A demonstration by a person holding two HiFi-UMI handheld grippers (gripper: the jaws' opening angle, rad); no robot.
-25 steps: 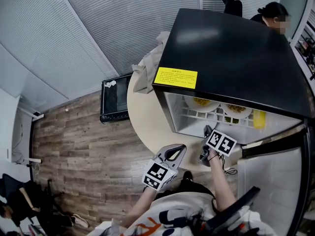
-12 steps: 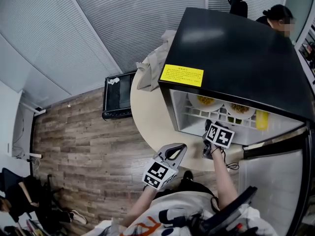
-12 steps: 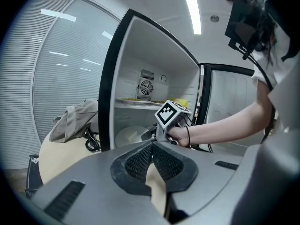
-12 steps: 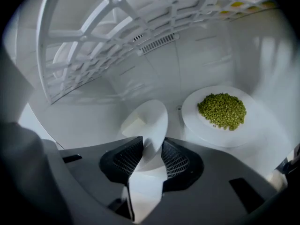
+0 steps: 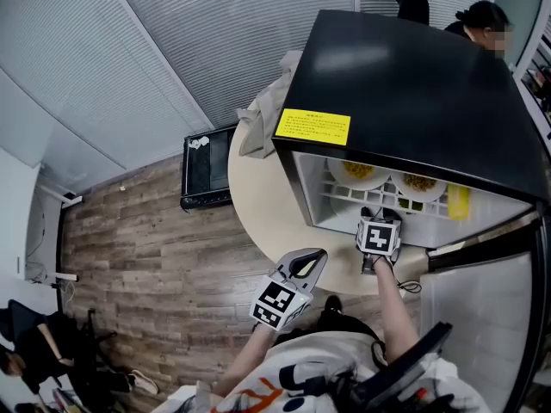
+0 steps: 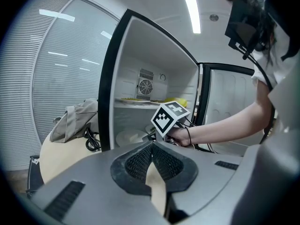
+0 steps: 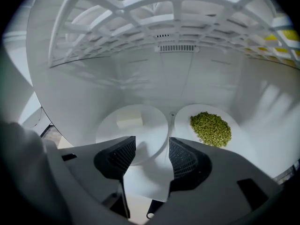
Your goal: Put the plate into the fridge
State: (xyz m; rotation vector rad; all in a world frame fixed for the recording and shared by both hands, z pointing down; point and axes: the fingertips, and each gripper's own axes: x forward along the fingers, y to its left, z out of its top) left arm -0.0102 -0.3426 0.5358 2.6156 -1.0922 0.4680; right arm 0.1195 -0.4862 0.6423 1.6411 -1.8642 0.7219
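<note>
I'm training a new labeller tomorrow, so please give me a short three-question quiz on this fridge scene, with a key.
1. Multiple choice: in the right gripper view, what lies on the right-hand plate on the fridge floor? A green peas, B rice, C bread.
2. True or false: the left gripper holds a plate.
3. Short answer: are the right gripper's fingers open or shut?
Key: 1 A. 2 False: its fingers are shut on nothing. 3 Open: they have just been opening, and the other plate's rim shows between them, unpressed.
</note>
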